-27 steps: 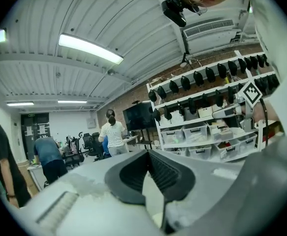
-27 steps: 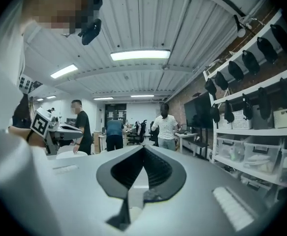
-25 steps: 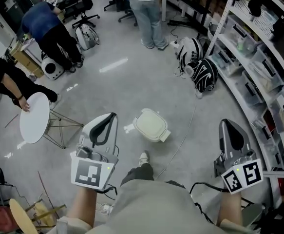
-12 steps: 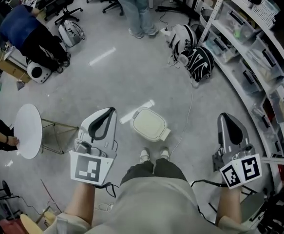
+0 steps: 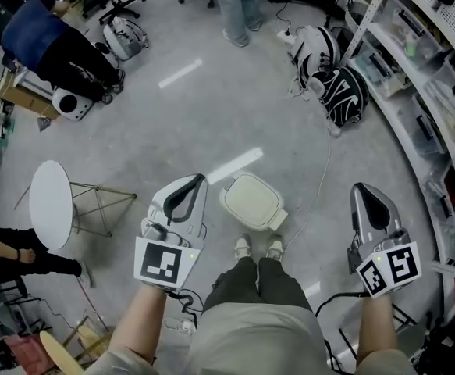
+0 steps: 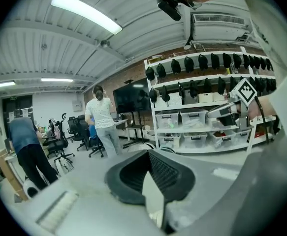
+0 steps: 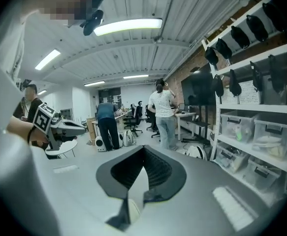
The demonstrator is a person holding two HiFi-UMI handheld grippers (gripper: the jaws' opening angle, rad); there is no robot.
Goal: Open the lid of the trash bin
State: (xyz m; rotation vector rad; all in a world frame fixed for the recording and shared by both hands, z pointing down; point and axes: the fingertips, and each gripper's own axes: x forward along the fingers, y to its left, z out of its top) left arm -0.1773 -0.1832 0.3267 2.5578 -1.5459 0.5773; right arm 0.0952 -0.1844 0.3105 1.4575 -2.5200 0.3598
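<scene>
Evidently left gripper [image 5: 194, 183], right gripper [image 5: 366, 191] jaws pressed together, empty, flanking lidded trash bin [image 5: 250, 201], untouched

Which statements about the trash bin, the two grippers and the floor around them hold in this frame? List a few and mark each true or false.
1. The trash bin has its lid down. True.
2. The left gripper is clamped on the bin's lid. False: it is held apart from the bin, to its left, with its jaws together on nothing.
3. The bin stands on the floor just ahead of the person's shoes. True.
4. The round white table stands beside the right gripper. False: it stands on the left side of the head view, beyond the left gripper.
</scene>
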